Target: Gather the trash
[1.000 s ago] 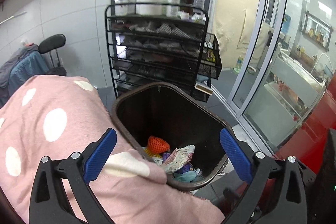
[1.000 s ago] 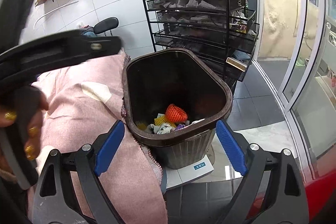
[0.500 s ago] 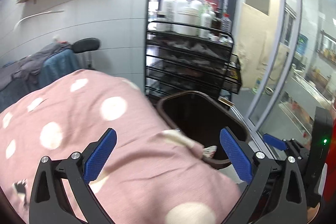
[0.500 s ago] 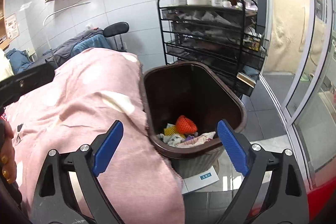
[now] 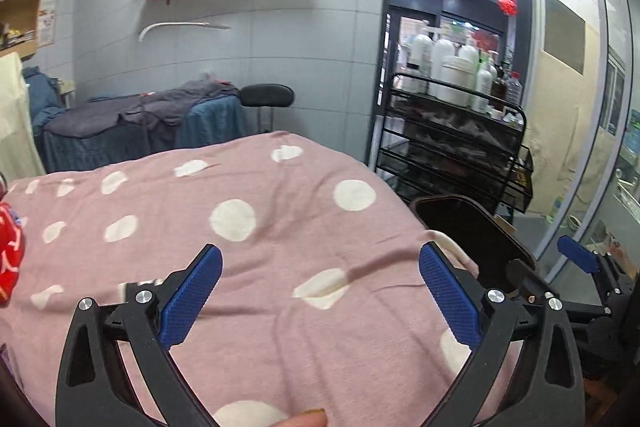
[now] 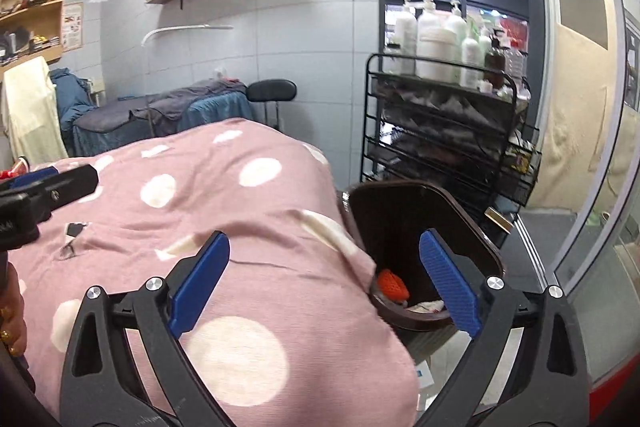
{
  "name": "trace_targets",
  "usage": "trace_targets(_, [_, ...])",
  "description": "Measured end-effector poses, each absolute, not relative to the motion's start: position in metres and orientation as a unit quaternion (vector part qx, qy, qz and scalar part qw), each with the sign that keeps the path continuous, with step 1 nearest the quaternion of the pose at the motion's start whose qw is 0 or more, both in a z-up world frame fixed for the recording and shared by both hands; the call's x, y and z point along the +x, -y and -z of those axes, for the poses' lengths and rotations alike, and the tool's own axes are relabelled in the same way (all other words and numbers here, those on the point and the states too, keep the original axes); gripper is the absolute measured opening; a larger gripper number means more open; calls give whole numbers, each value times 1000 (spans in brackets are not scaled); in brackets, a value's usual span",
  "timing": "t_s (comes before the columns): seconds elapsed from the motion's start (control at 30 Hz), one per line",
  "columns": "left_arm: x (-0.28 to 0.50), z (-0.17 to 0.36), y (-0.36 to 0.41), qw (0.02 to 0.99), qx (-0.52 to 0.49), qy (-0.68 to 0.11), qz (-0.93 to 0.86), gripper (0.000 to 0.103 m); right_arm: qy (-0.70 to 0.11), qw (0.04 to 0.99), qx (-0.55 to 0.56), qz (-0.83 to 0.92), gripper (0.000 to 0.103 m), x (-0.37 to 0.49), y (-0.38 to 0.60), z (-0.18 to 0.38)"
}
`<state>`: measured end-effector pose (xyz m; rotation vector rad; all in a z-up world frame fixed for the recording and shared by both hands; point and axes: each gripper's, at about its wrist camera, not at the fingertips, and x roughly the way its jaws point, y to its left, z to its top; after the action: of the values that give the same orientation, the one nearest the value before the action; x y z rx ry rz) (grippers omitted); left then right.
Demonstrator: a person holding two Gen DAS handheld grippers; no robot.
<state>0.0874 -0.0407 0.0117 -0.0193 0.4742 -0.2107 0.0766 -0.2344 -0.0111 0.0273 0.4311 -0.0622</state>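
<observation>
Your brown trash bin beside the bed holds an orange mesh piece & crumpled wrappers (rest hidden by the pink polka-dot blanket). The trash sits low, w/ the bin's far wall showing between your right gripper pads, whose jaws have just been opening and stand wide, empty. Left gripper also spread wide, nothing in it, over the blanket.

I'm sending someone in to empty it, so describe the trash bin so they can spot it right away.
Find the bed under the pink polka-dot blanket. At its corner, in front of the black wire cart of white bottles, stands the bin: dark brown, open-topped, with an orange scrap inside, and the only low container there.
</observation>
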Motion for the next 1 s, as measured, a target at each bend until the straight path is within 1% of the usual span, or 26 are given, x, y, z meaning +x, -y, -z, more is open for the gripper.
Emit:
trace_targets(0.33, [56,-7,-4,976,-29,-210,40,98,-173,985,3,-12,96,50,184,-2])
trace_targets(0.53, [48,-7,-8,979,-25,-200,30,98,-171,985,-3,-26,96,42,168,-4])
trace_targets(1.0, [44,-10,-6,981,-24,-192,29,98,-169,985,-2,-25,97,38,169,-5])
